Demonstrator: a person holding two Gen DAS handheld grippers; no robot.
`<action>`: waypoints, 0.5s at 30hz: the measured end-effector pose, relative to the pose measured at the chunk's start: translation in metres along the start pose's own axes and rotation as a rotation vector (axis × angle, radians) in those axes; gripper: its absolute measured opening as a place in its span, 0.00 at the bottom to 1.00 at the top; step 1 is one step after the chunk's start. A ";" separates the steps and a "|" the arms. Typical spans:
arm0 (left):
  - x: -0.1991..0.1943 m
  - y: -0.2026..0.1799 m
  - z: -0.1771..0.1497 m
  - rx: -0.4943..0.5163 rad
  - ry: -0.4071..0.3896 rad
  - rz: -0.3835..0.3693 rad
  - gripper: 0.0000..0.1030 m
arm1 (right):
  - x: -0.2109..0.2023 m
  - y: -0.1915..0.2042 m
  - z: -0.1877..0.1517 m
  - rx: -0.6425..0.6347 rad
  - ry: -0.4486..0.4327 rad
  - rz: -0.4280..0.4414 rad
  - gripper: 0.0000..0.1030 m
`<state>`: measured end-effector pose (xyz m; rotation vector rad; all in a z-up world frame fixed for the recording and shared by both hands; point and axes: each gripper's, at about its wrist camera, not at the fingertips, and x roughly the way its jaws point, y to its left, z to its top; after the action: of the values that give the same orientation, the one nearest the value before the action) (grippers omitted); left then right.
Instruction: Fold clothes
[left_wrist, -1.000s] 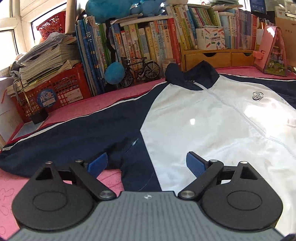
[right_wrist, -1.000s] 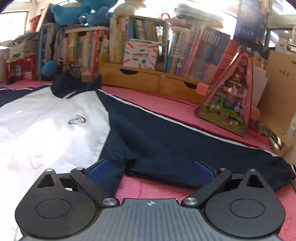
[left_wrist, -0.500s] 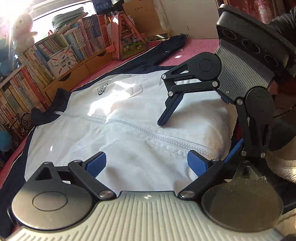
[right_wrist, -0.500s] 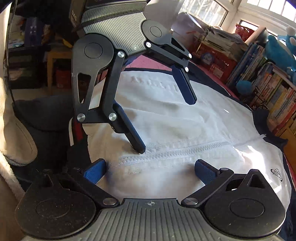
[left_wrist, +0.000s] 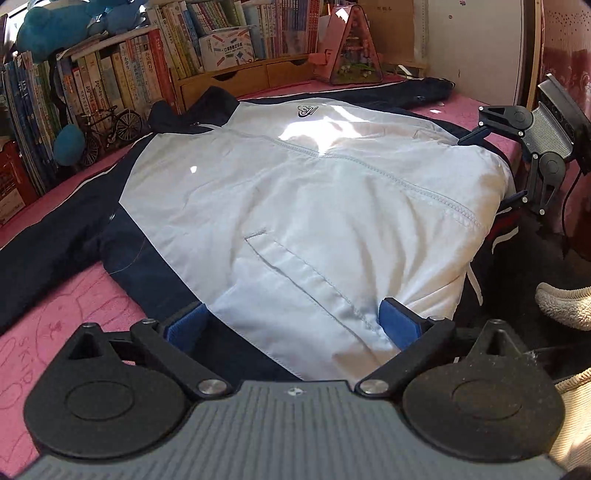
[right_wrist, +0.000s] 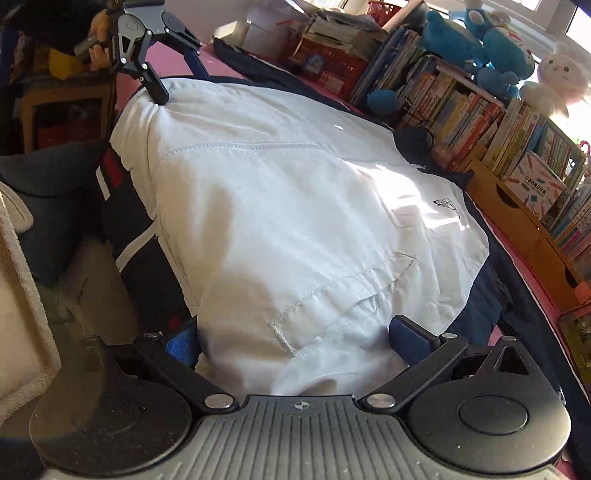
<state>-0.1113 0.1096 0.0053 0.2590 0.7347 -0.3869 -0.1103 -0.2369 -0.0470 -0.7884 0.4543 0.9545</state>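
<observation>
Opening left claw (left_wrist: 293, 325), spread right claw (right_wrist: 295, 341) now straddle jacket (left_wrist: 314, 206) hem corners.

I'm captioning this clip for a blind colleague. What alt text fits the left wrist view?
A white and navy jacket lies front up, spread on a pink table; the left gripper is opening over its hem. The right gripper is at the far hem corner, books behind.

Jacket (left_wrist: 314, 206) hem beyond table edge
</observation>
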 end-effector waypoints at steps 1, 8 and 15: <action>-0.002 -0.002 0.000 -0.003 0.003 0.012 0.98 | -0.007 0.000 -0.008 0.011 0.009 -0.017 1.00; -0.019 -0.008 -0.014 -0.012 0.039 0.116 1.00 | -0.022 -0.001 -0.020 0.111 0.116 -0.125 1.00; -0.032 -0.042 -0.005 -0.289 0.174 0.365 0.97 | -0.049 0.012 -0.016 0.341 0.111 -0.262 1.00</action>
<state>-0.1540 0.0815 0.0195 0.1498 0.8842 0.0913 -0.1454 -0.2718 -0.0299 -0.5739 0.5771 0.5707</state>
